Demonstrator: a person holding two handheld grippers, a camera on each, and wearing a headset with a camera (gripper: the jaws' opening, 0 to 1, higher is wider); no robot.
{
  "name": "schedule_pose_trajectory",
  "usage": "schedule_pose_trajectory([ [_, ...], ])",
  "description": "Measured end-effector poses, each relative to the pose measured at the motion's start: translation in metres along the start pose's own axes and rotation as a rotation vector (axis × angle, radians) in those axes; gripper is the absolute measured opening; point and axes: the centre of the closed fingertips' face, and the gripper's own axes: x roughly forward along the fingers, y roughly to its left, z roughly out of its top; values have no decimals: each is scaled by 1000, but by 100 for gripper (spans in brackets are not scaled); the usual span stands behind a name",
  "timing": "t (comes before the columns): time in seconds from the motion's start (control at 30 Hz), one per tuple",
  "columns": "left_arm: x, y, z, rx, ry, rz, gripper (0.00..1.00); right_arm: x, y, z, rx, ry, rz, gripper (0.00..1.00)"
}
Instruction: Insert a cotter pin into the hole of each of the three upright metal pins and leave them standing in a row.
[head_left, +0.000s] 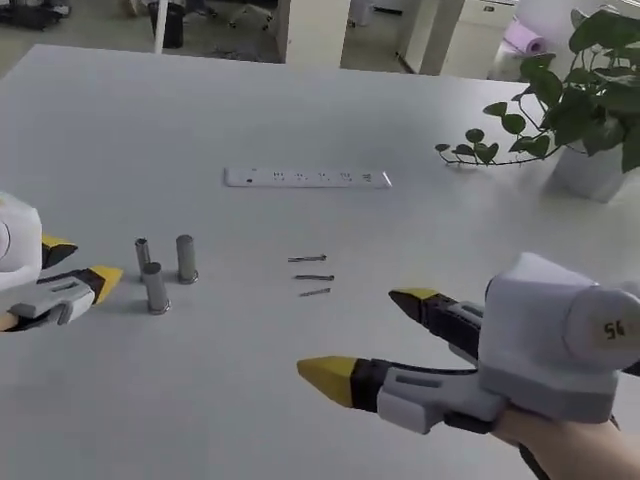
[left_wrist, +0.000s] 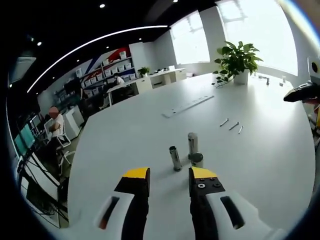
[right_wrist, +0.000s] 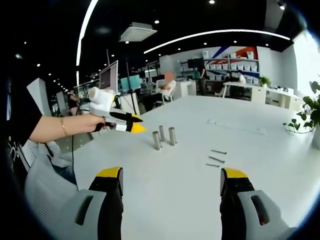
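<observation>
Your right gripper (head_left: 355, 335) hovers low over the table (head_left: 300, 130) with its jaws spread wide and nothing between them; your left gripper (head_left: 92, 260) is likewise spread and empty, just beside the three metal pins (head_left: 186, 258). The metal pins stand upright in a close cluster, more a triangle than a row; no cotter pin is visible in any of them. The three cotter pins (head_left: 314, 277) lie flat and roughly parallel on the table, apart from the metal pins and between them and your right gripper. Judged from this layout, no insertion is complete; all three cotter pins are yet to be picked up and fitted; the metal pins will probably also need aligning into a row.
</observation>
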Motion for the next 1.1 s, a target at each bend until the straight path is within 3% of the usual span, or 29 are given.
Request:
schedule_pose_trajectory([
  [0.07, 9, 2, -1, -5, -7, -18, 29, 2, 0, -1, 4, 3, 0, 77],
  [0.1, 17, -1, 2, -40, -41, -50, 29, 3, -1, -2, 10, 2, 0, 77],
  [0.17, 25, -2, -2, -73, -40, -86, 29, 5, -1, -3, 24, 4, -2, 77],
  [0.37, 46, 0, -8, -24, -36, -118, 29, 11, -2, -13, 66, 19, -1, 76],
  [0.6, 64, -5, -8, -30, -60, -170, 25, 15, -6, -22, 82, 47, -12, 75],
  [0.7, 68, -4, -8, -31, -59, -176, 24, 15, -8, -22, 83, 51, -15, 75],
  [0.77, 72, -5, -7, -68, -69, -193, 24, 16, -10, -21, 86, 50, -19, 74],
  [1.1, 75, -12, -4, -17, -93, -264, 15, 18, -11, -25, 93, 65, -27, 72],
])
